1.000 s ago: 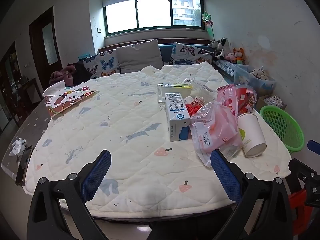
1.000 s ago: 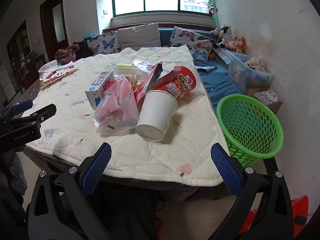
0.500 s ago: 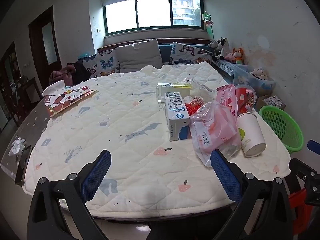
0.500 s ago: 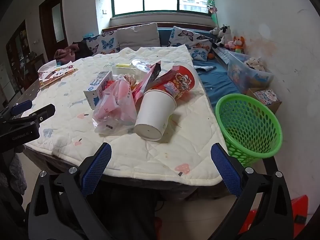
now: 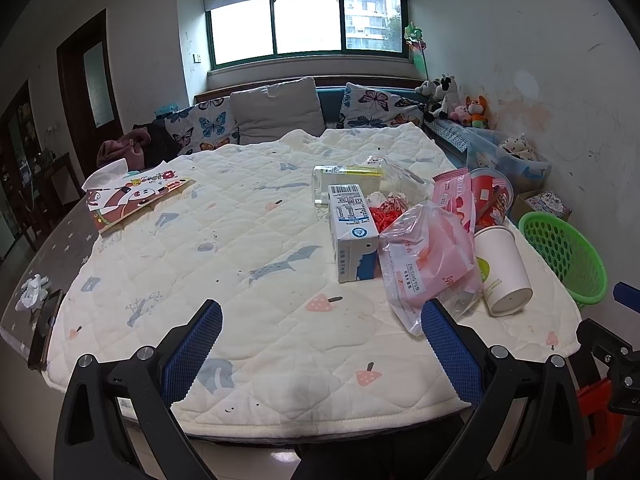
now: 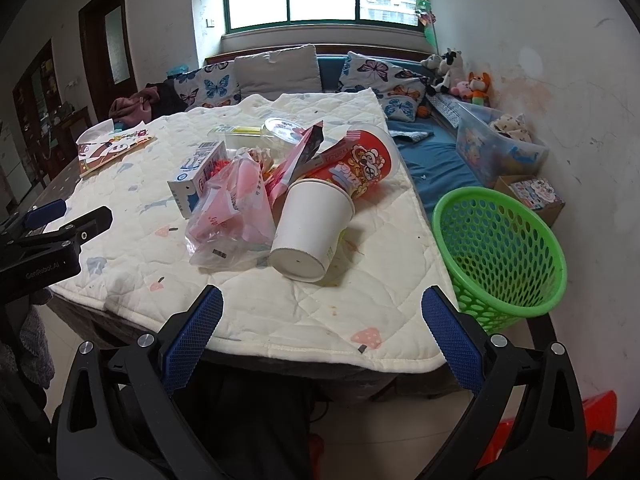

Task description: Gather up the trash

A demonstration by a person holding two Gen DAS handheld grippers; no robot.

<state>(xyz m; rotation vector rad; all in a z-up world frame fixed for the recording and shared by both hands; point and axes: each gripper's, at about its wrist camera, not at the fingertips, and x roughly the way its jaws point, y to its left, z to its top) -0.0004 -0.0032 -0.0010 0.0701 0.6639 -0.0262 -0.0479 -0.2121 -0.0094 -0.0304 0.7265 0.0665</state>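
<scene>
A heap of trash lies on the quilted table: a white paper cup (image 6: 310,232) on its side, a red noodle tub (image 6: 360,166), a pink plastic bag (image 6: 232,216), a milk carton (image 6: 198,176) and a clear plastic box (image 6: 240,136). The cup (image 5: 502,270), bag (image 5: 426,264) and carton (image 5: 352,232) also show in the left wrist view. A green mesh basket (image 6: 500,248) stands right of the table. My right gripper (image 6: 322,324) is open and empty at the near table edge, short of the cup. My left gripper (image 5: 322,338) is open and empty over the near quilt.
A picture book (image 5: 136,196) lies at the table's far left. A phone (image 5: 44,334) and crumpled tissue (image 5: 32,290) sit on the bare left table edge. A cushioned bench (image 6: 432,156), a plastic bin (image 6: 500,152) and soft toys line the right wall.
The right gripper has moved forward a little toward the cup and the trash heap. The left gripper has barely moved.
</scene>
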